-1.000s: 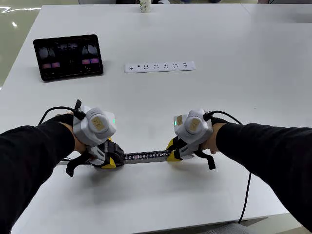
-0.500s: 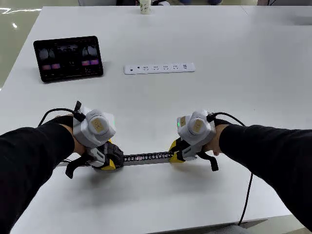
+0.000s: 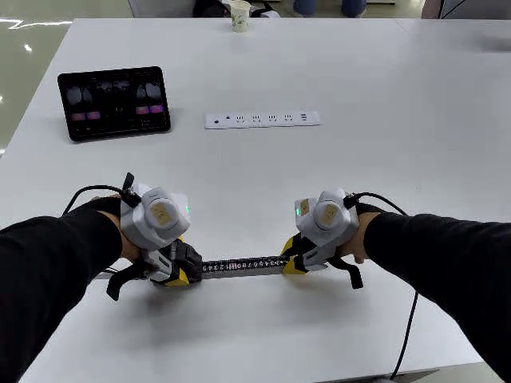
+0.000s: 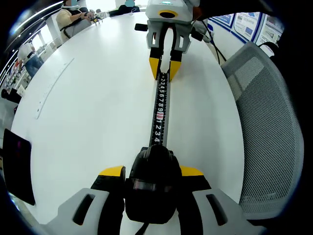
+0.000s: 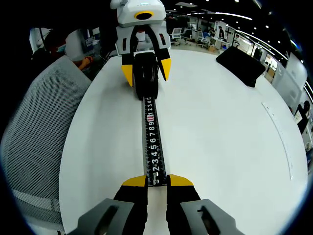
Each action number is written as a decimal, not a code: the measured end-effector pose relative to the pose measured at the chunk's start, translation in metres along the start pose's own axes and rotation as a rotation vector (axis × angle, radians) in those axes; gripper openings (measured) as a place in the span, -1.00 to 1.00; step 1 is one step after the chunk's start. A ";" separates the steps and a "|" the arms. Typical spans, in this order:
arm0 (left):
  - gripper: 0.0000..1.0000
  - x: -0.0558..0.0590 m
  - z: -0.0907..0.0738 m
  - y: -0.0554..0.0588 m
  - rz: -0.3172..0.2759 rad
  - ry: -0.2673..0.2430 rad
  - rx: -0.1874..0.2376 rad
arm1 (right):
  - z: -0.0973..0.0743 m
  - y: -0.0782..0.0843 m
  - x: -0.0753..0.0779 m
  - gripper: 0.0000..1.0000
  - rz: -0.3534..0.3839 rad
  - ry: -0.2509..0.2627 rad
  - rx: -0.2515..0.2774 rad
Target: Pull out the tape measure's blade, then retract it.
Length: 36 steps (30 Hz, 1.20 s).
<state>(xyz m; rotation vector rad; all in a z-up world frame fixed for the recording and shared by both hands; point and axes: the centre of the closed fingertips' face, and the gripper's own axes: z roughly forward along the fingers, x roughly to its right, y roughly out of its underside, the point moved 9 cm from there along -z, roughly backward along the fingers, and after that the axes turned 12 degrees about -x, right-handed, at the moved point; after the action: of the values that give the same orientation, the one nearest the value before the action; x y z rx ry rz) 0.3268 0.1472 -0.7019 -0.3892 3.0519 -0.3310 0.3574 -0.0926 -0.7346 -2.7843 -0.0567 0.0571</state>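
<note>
A black tape measure case (image 3: 187, 262) sits on the white table (image 3: 335, 72), and my left gripper (image 3: 177, 270) is shut on it. In the left gripper view the case (image 4: 151, 181) sits between the yellow-tipped jaws. The blade (image 3: 241, 264) runs flat to the right, numbers up. My right gripper (image 3: 291, 264) is shut on its end. In the right gripper view the blade (image 5: 151, 142) leads from my right gripper (image 5: 157, 181) to the case (image 5: 145, 78). The right gripper (image 4: 165, 67) faces the left gripper's camera at the blade's (image 4: 160, 107) far end.
A dark tablet (image 3: 114, 102) stands at the far left. A white power strip (image 3: 262, 120) lies mid-table and a paper cup (image 3: 239, 14) sits at the far edge. A grey mesh chair (image 4: 269, 122) is by the near edge. Cables trail from both grippers.
My right gripper has moved a little to the right with the blade's end, so more blade is out. The left gripper and case stay put. The head camera tilted slightly.
</note>
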 end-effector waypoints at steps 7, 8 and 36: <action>-0.29 -0.001 0.000 0.000 -0.001 0.002 0.001 | -0.001 0.003 0.001 -0.79 0.003 0.000 -0.002; -0.29 -0.001 0.000 0.000 -0.001 0.001 0.001 | -0.001 0.003 0.001 -0.79 0.002 0.001 -0.003; -0.29 -0.002 0.002 0.002 -0.005 0.002 0.002 | -0.005 0.013 0.002 -0.79 0.002 0.004 -0.015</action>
<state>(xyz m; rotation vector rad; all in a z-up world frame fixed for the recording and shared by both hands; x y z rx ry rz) 0.3288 0.1488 -0.7044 -0.3973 3.0523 -0.3354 0.3597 -0.1062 -0.7339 -2.7994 -0.0532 0.0513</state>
